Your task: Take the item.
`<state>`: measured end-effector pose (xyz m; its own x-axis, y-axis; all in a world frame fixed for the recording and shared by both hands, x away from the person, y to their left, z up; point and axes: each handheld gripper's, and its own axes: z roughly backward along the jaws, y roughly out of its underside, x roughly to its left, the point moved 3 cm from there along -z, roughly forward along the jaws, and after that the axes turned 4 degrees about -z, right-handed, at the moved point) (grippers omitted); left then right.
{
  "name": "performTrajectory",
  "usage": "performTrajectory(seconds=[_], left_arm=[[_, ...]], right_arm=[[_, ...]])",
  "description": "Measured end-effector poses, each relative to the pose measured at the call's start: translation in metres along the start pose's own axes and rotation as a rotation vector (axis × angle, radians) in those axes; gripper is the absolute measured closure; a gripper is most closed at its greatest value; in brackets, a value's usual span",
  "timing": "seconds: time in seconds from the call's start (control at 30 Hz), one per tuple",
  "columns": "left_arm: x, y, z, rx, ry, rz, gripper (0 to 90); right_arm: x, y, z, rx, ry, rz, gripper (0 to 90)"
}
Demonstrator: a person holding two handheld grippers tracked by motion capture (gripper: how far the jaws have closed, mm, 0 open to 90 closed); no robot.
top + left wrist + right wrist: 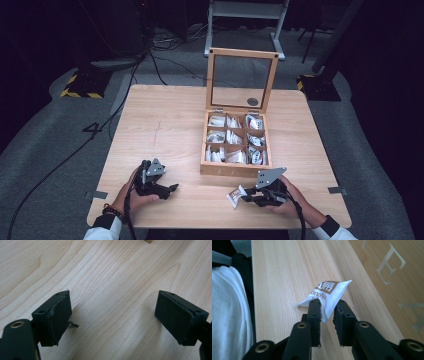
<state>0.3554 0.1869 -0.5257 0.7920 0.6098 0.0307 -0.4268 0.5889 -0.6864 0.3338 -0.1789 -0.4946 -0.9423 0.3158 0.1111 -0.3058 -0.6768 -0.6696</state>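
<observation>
A small white and brown sachet (234, 195) lies on the wooden table (165, 125) near its front edge, just in front of the tea box. My right gripper (244, 198) points left at it. In the right gripper view the sachet (329, 292) sits between the jaws of the right gripper (328, 307); one pad touches it and a narrow gap shows at the other, so the jaws are slightly open. My left gripper (172, 189) rests at the front left with its jaws wide apart. The left gripper view has bare wood between the tips of the left gripper (112, 308).
An open wooden tea box (235, 171) with a glass lid (242, 80) standing upright holds several compartments of sachets. Its lettered front wall (392, 277) runs close beside my right gripper. A white sleeve (229, 315) lies to the left in that view.
</observation>
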Motion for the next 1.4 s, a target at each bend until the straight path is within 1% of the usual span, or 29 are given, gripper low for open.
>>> performTrajectory(seconds=[0.03,0.1,0.17,0.23,0.27,0.37,0.5,0.57,0.6,0.73,0.8,0.83,0.87,0.9,0.93,1.0,1.03,1.07,1.1,1.17,1.2,1.3,1.4], left_arm=[[0.0,0.0,0.0,0.0,0.0,0.0,14.5],[0.0,0.0,0.0,0.0,0.0,-0.001,14.5],[0.0,0.0,0.0,0.0,0.0,0.0,14.5],[0.0,0.0,0.0,0.001,-0.001,0.001,14.5],[0.0,0.0,0.0,0.001,-0.001,0.001,14.5],[0.0,0.0,0.0,0.002,-0.002,0.001,14.5],[0.0,0.0,0.0,0.0,-0.006,0.003,14.6],[-0.001,0.0,0.0,0.0,-0.009,0.006,14.6],[-0.001,0.0,0.0,0.0,-0.01,0.007,14.5],[-0.002,0.0,0.0,0.001,-0.018,0.02,14.7],[-0.002,-0.001,0.0,0.009,-0.025,0.023,14.8],[-0.003,-0.002,0.0,0.018,-0.025,0.028,14.7],[-0.003,-0.003,0.001,0.035,-0.029,0.03,14.9],[-0.003,-0.004,0.001,0.046,-0.034,0.027,15.2],[-0.003,-0.005,0.001,0.055,-0.031,0.023,15.2],[-0.002,-0.005,0.001,0.056,-0.016,0.013,15.9],[-0.001,-0.005,0.002,0.054,-0.008,0.014,15.9],[0.0,-0.005,0.001,0.051,-0.008,0.018,17.0],[0.0,-0.006,0.001,0.054,-0.005,0.024,17.8],[0.001,-0.009,0.002,0.047,-0.005,0.016,18.0],[0.002,-0.012,0.002,0.04,-0.005,0.003,18.3],[0.006,-0.02,0.003,0.007,0.0,-0.001,19.8],[0.011,-0.028,0.002,-0.012,0.009,0.003,19.7]], right_arm=[[-0.001,0.001,0.001,0.001,0.006,-0.01,72.2],[-0.003,0.005,0.002,0.012,0.024,-0.004,66.4],[-0.004,0.008,0.003,0.022,0.041,-0.009,64.2],[-0.006,0.011,0.004,0.023,0.049,-0.016,56.8],[-0.007,0.013,0.005,0.029,0.059,-0.023,55.5],[-0.008,0.017,0.009,0.017,0.065,-0.036,49.5],[-0.011,0.024,0.018,-0.008,0.08,-0.056,44.3],[-0.012,0.03,0.021,0.001,0.099,-0.056,41.3],[-0.014,0.034,0.024,0.01,0.116,-0.053,39.7],[-0.024,0.045,0.032,0.011,0.16,-0.082,34.5],[-0.03,0.052,0.037,0.009,0.172,-0.109,32.4],[-0.032,0.054,0.039,0.008,0.184,-0.111,31.3],[-0.036,0.057,0.042,0.006,0.206,-0.12,30.2],[-0.039,0.059,0.046,-0.005,0.214,-0.143,29.0],[-0.041,0.06,0.048,-0.009,0.218,-0.155,28.4],[-0.049,0.06,0.054,-0.008,0.256,-0.176,28.3],[-0.053,0.059,0.057,-0.016,0.278,-0.196,28.2],[-0.058,0.058,0.059,-0.026,0.3,-0.2,28.5],[-0.06,0.058,0.06,-0.028,0.31,-0.199,28.9],[-0.065,0.058,0.063,-0.039,0.321,-0.21,29.1],[-0.067,0.059,0.064,-0.041,0.331,-0.209,29.7],[-0.075,0.059,0.069,-0.068,0.36,-0.217,30.6],[-0.083,0.055,0.076,-0.106,0.389,-0.237,31.3]])
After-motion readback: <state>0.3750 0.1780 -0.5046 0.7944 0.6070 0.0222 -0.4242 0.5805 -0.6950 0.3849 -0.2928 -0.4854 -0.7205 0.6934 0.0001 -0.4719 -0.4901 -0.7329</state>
